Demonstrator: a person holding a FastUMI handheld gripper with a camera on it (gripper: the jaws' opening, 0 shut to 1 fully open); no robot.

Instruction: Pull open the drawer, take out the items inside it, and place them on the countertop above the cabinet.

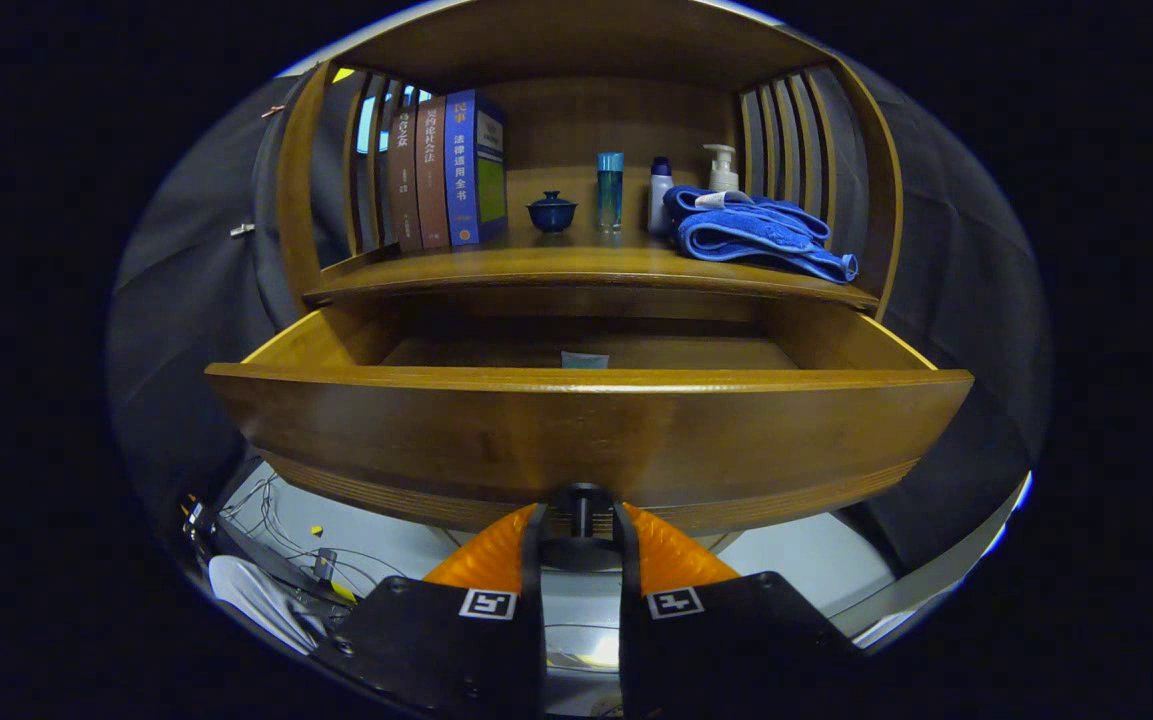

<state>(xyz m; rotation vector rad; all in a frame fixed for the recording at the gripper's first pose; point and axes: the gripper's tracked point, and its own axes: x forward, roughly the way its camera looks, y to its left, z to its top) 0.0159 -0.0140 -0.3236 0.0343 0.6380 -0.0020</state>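
Drawer (pixel 586 440) is pulled out under the countertop (pixel 576 268), and you've got your gripper (pixel 581 520) narrowed on its dark knob (pixel 582 505), fingers on both sides. Small teal item (pixel 584 359) sits inside near the back.

You're looking at a drawer (pixel 586 440) of warm brown wood with a smooth, semi-gloss varnish that picks up the light, same finish as the countertop (pixel 576 262). The gripper (pixel 580 525) has ribbed orange fingers (pixel 496 550) that look like rubbery plastic, closed around a dark, matt knob (pixel 581 510). Up top, the blue towel (pixel 756 232) is soft fluffy cloth, the lidded cup (pixel 551 211) glossy ceramic.
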